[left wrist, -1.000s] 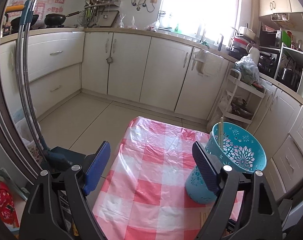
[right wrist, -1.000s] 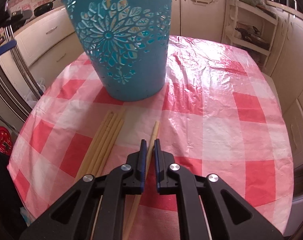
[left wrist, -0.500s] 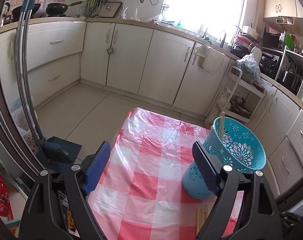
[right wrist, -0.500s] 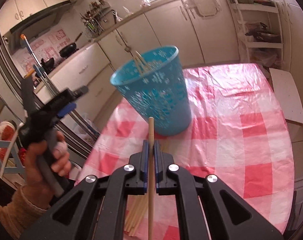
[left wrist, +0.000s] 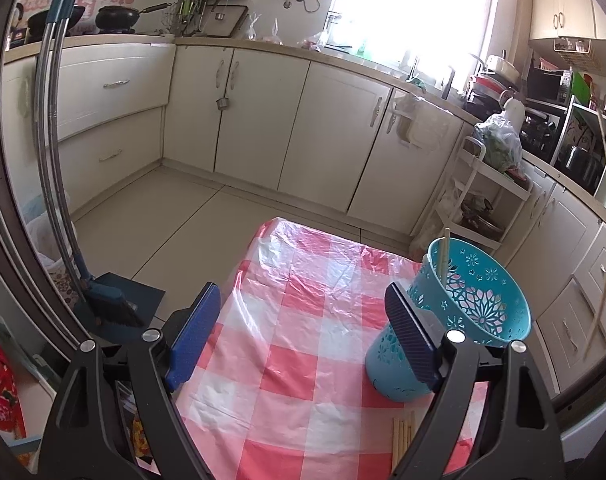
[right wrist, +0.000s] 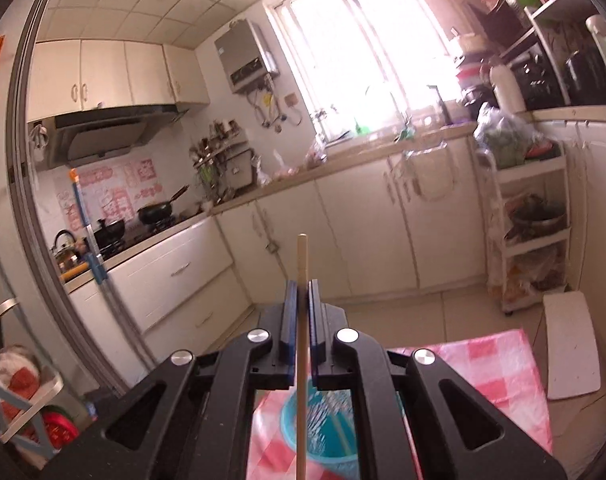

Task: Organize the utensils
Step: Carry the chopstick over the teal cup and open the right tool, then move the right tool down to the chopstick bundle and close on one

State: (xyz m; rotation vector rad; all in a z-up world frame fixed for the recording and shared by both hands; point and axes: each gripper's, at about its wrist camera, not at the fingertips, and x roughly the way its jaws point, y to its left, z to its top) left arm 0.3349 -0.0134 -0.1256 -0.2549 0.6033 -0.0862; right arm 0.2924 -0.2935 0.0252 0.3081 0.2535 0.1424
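the right hand-held gripper (right wrist: 302,300) pinches one chopstick (right wrist: 301,360) upright above what seems the blue basket (right wrist: 327,432); the left hand-held gripper (left wrist: 303,328) gapes wide, empty.

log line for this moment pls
right gripper: shut on chopstick | above teal basket | left gripper: open, empty

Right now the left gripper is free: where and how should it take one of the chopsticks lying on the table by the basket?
Grip near the middle of the outermost stick in the chopsticks bundle, coming straight down with the fingers across its length. They lie flat and side by side on the checked tablecloth, so only a top-down pinch fits. The left gripper is open. The blue basket stands just beyond.
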